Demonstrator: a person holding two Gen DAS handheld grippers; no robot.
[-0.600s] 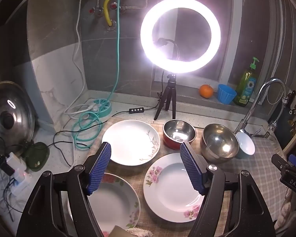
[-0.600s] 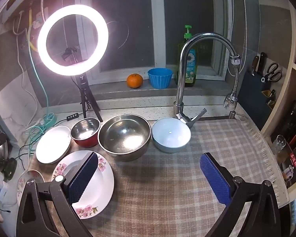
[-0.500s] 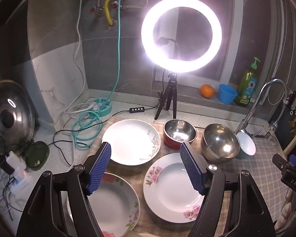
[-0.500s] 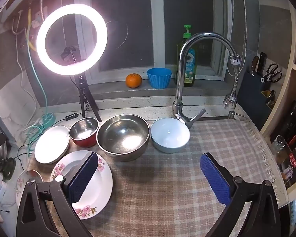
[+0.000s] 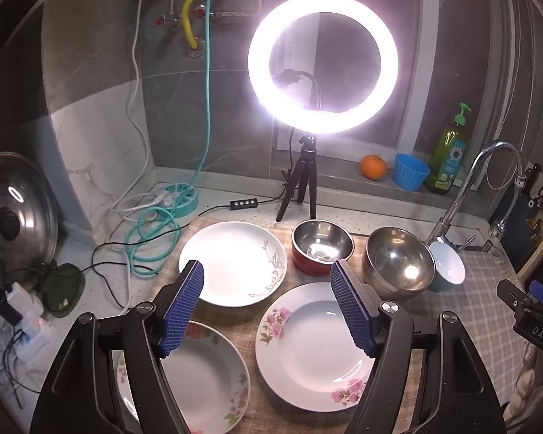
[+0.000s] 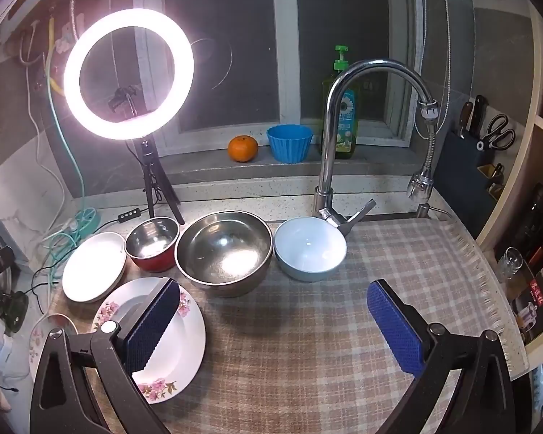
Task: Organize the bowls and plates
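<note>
I am holding the left gripper [image 5: 266, 307] spread wide and empty above the plates, and the right gripper [image 6: 273, 320] equally wide and empty over the checked cloth [image 6: 325, 325]. Taking the big steel bowl [image 6: 223, 251] as my mark: the left view is giving me the whole floral plate [image 5: 315, 347] in front of it and a third plate [image 5: 202, 379], while the right view is showing the pale blue bowl [image 6: 309, 247] fully, just beside it at the tap [image 6: 344, 137].

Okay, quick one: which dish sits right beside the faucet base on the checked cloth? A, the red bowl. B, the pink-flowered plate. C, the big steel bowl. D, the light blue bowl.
D: the light blue bowl sits against the faucet base.
</note>
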